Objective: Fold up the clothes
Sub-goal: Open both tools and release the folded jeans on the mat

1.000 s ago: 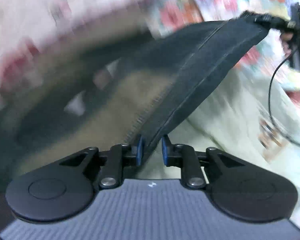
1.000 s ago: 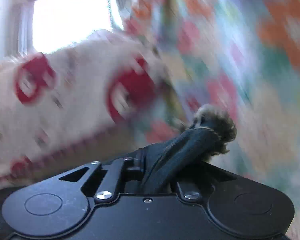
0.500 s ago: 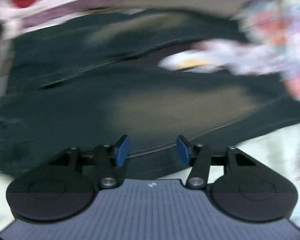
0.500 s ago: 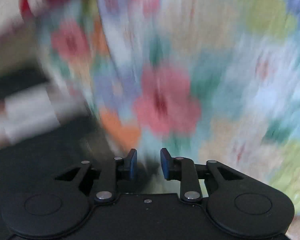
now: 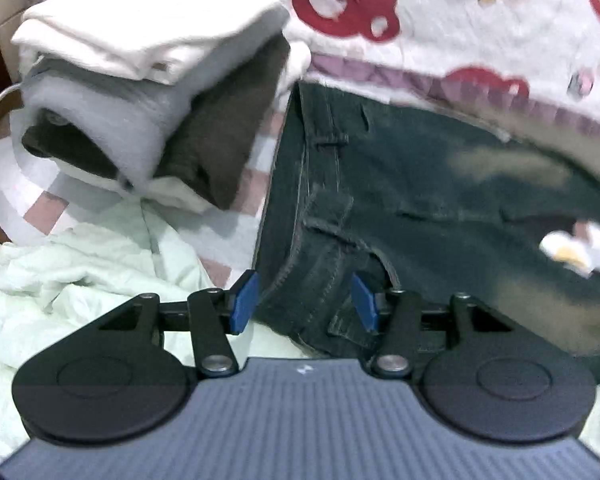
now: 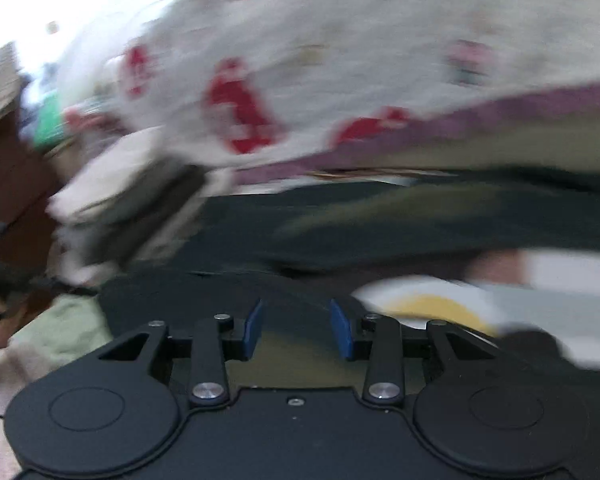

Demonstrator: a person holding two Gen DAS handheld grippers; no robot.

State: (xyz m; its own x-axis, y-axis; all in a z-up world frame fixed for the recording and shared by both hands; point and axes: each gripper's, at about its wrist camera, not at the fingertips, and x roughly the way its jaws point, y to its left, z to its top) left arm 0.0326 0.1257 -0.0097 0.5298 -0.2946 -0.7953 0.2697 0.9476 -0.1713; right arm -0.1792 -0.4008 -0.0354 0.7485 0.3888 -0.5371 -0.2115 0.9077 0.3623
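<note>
Right now the dark jeans (image 5: 420, 200) lie spread flat across the bed, their waistband end with a belt loop reaching down between the blue pads of the left gripper (image 5: 305, 301), whose jaws stand wide apart around the denim without pinching it. Beyond the jeans a white fleece blanket with red bears (image 5: 440, 20) bulges over their far edge. To the left of the waistband sits a stack of folded clothes (image 5: 148, 92): a white piece on top, a pale grey-blue one under it, and a dark brown one tucked inside and sticking out at the side. A crumpled pale green garment (image 5: 72, 280) lies near the left gripper, on a checked sheet (image 5: 236, 224). The right wrist view is blurred, yet the right gripper (image 6: 296, 328) shows its jaws also parted and holding nothing, hovering over the dark denim. No basket, box or other container shows in either view.
</note>
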